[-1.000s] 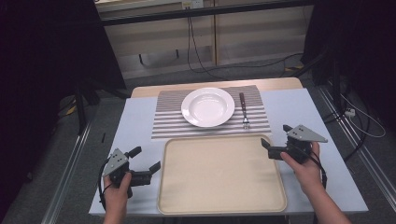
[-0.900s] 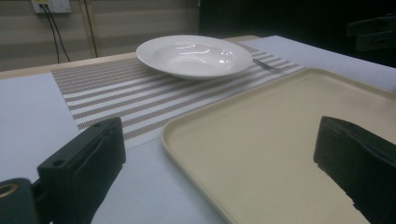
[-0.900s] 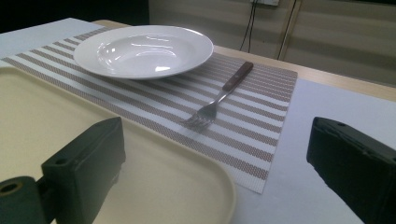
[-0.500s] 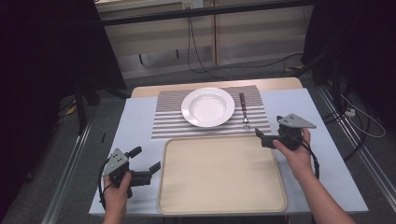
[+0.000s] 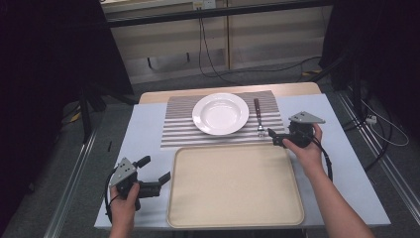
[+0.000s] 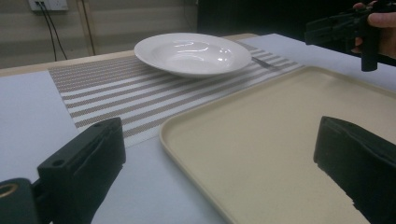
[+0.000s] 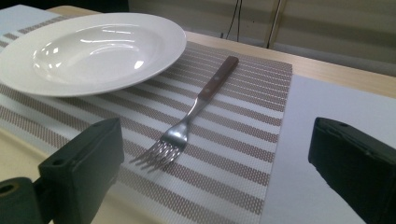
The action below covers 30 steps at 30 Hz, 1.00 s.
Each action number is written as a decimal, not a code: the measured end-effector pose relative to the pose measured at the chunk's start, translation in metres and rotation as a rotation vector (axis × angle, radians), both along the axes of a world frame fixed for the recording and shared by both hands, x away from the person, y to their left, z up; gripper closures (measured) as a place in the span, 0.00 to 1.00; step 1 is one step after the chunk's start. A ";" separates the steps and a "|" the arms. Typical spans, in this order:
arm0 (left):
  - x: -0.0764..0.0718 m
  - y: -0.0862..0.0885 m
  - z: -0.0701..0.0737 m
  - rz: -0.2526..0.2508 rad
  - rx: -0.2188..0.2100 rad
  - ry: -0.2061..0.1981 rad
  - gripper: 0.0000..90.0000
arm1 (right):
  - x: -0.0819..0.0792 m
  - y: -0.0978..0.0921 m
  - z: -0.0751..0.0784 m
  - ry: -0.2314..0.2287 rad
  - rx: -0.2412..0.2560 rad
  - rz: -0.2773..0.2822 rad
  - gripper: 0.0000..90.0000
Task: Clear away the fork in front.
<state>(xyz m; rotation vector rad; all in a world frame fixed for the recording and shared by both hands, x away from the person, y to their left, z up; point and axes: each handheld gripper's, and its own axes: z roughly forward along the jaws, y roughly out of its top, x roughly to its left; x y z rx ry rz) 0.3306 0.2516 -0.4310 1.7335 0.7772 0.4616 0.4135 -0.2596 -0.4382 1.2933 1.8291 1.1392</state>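
Note:
A white deep plate sits on a striped placemat, with a wooden-handled fork lying to its right, tines toward me. A beige tray lies empty in front of the mat. My right gripper hovers open just right of the fork's tines. In the right gripper view the fork lies ahead between the open jaws of that gripper, beside the plate. My left gripper stands open at the tray's left edge; its own view has the tray and plate beyond it.
The table top is pale blue-grey with a wooden strip at the back. Cables and dark stands lie on the floor behind and to both sides. The right gripper is visible far off in the left gripper view.
My right gripper has moved forward and left, from beside the tray's far right corner to just by the fork's tines. The left gripper has stayed put.

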 end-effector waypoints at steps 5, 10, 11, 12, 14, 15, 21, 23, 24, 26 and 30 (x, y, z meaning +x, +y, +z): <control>0.000 0.001 0.000 0.006 -0.005 0.002 0.03 | 0.012 0.003 0.001 0.020 -0.009 0.003 0.04; 0.001 0.001 -0.001 0.004 -0.001 0.006 0.03 | 0.023 0.006 -0.001 0.060 -0.019 0.020 0.06; 0.001 0.002 -0.001 0.003 0.001 0.005 0.03 | 0.025 0.006 -0.001 0.065 -0.009 0.024 0.06; 0.001 0.002 -0.001 0.004 0.002 0.005 0.03 | 0.028 0.006 -0.001 0.067 -0.010 0.023 0.06; 0.001 0.002 -0.001 0.007 0.001 0.007 0.03 | 0.032 0.007 -0.001 0.078 -0.020 0.014 0.05; 0.001 0.002 -0.001 0.007 0.001 0.007 0.03 | 0.032 0.007 -0.001 0.078 -0.020 0.014 0.05; 0.001 0.001 -0.001 0.004 0.005 0.009 0.03 | 0.048 0.012 0.001 0.109 -0.018 -0.023 0.09; 0.001 0.002 -0.001 0.007 0.005 0.008 0.03 | 0.052 0.012 0.002 0.118 -0.009 -0.043 0.11; 0.001 0.002 -0.001 0.007 0.005 0.008 0.03 | 0.053 0.012 0.002 0.121 -0.004 -0.049 0.12; 0.001 0.001 -0.002 0.006 0.004 0.012 0.03 | 0.056 0.011 0.002 0.119 0.001 -0.056 0.17; 0.001 0.001 -0.002 0.006 0.006 0.011 0.03 | 0.061 0.010 0.001 0.134 -0.001 -0.056 0.26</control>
